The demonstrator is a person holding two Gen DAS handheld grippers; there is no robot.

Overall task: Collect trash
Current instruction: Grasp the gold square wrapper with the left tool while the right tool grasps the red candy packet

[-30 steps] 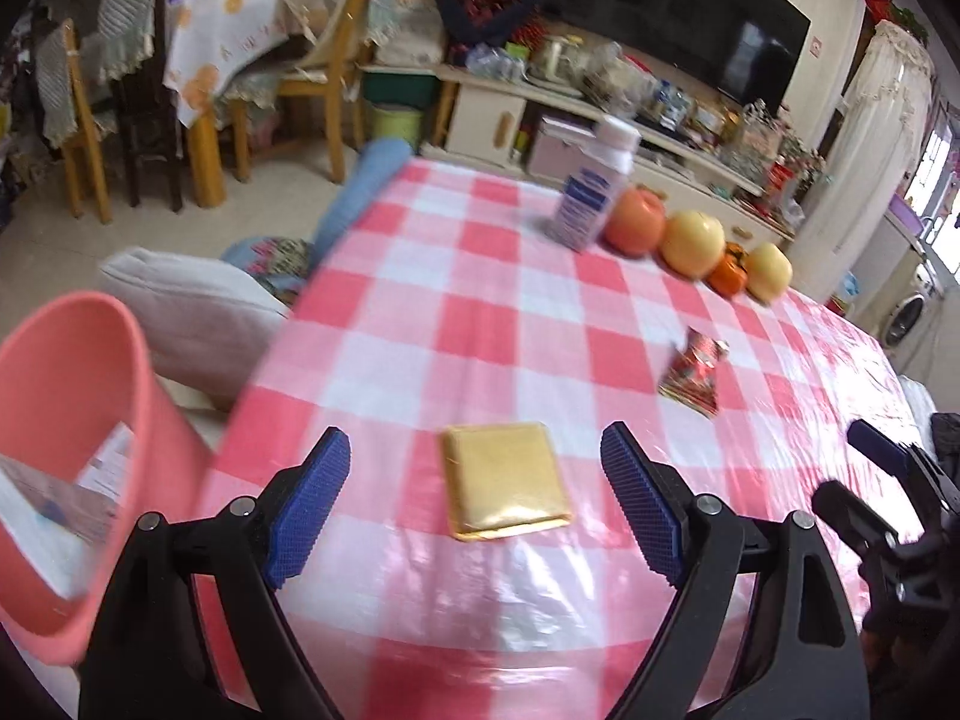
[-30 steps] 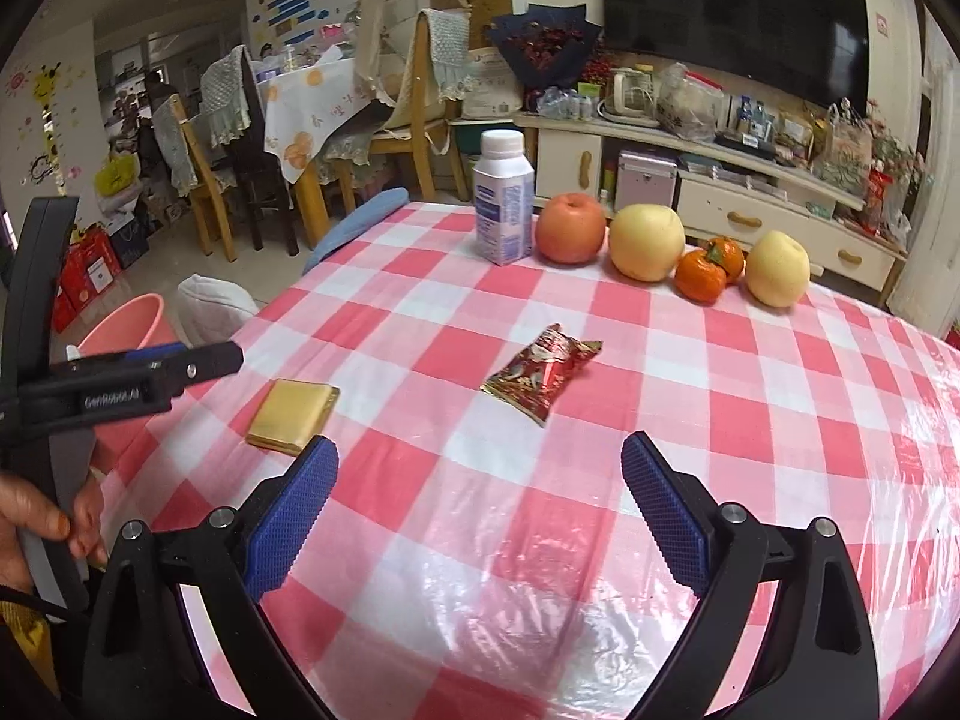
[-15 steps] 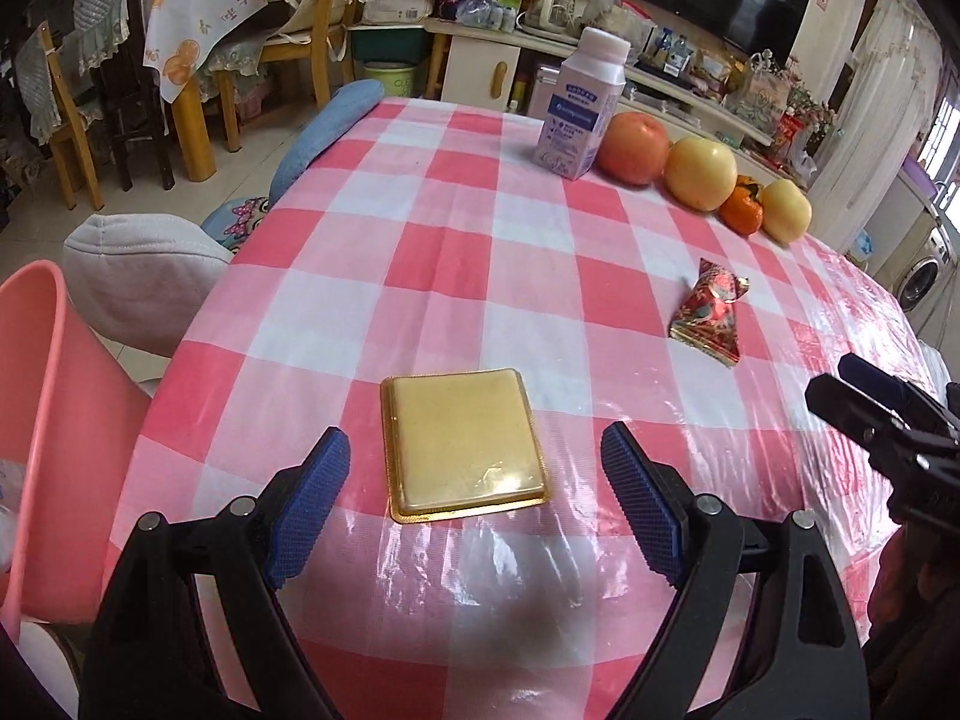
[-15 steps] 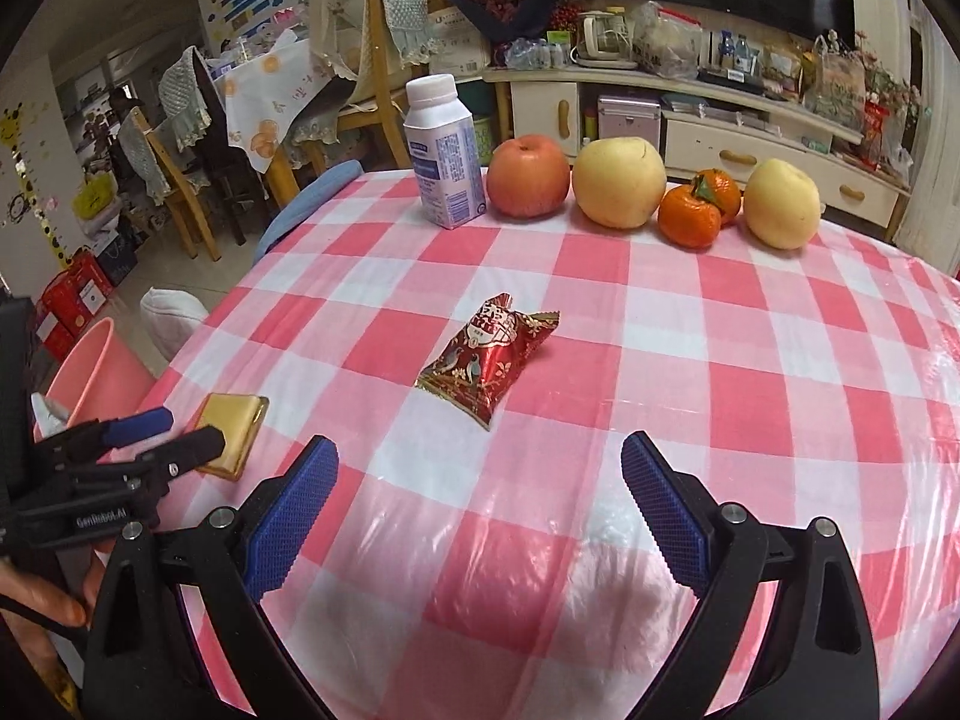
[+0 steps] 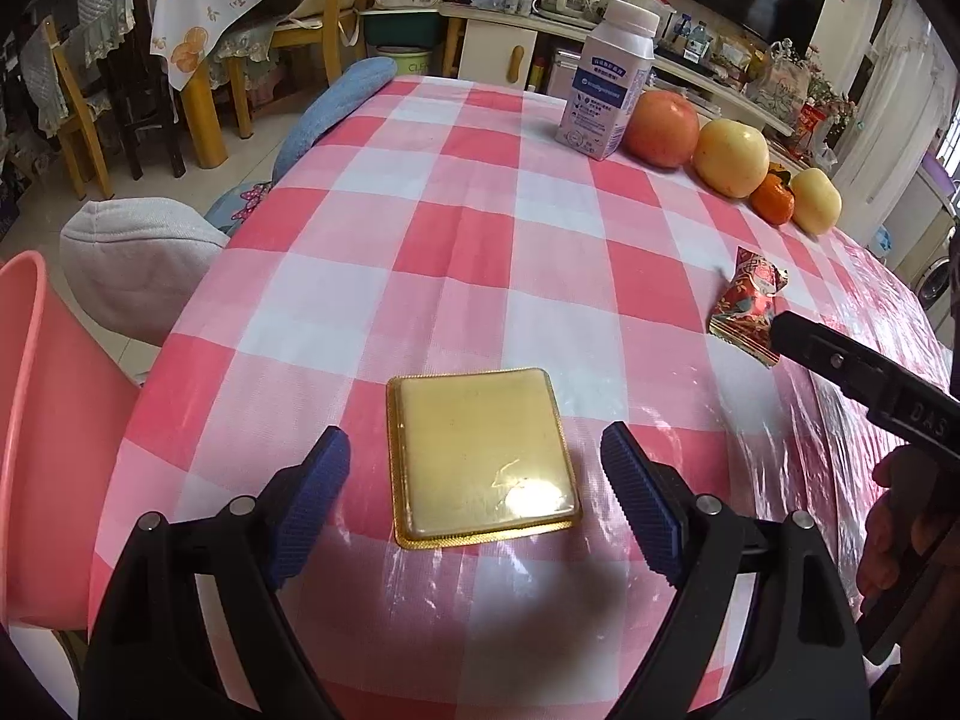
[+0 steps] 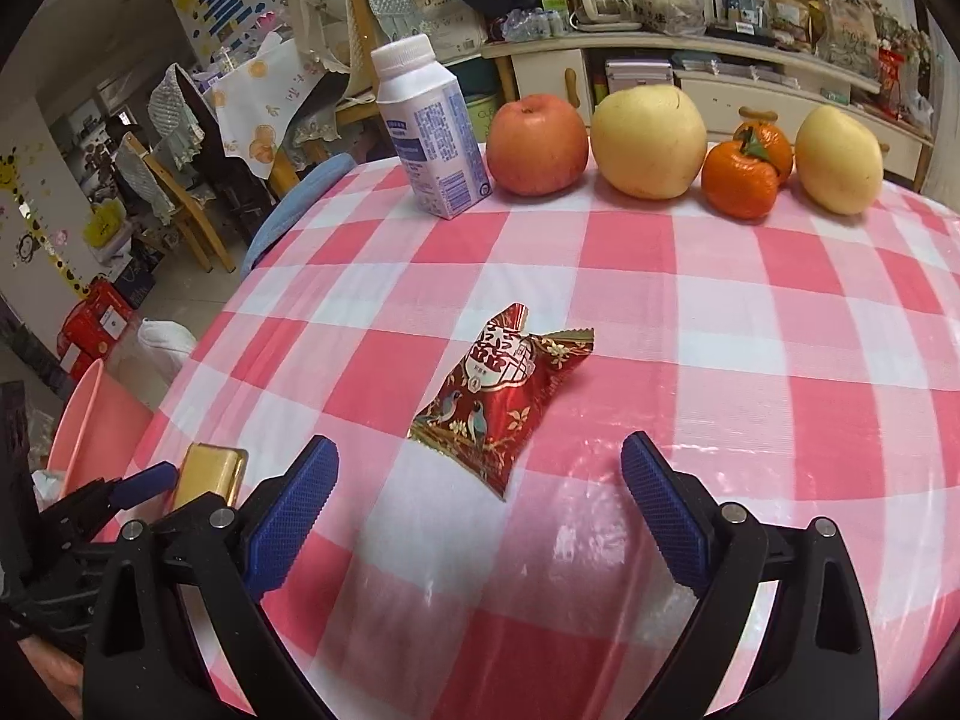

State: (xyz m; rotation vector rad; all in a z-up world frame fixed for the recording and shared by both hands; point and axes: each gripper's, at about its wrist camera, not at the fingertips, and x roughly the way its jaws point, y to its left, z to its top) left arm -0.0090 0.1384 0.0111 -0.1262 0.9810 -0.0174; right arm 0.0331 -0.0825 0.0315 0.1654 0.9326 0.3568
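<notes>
Both cameras ride on the handheld grippers and look steeply down along the fingers at the checked table (image 5: 480, 228), from close above. The left view sits over the gold packet (image 5: 480, 456), the right over the red wrapper (image 6: 504, 396); both show packet, wrapper, bottle (image 6: 429, 132) and fruit.

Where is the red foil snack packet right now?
The red foil snack packet lies flat mid-table on the pink checked tablecloth, just ahead of the open right gripper, nearer than the fruit row.

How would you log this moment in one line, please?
left claw: open over gold tray | right claw: open near red wrapper | nothing held
</notes>
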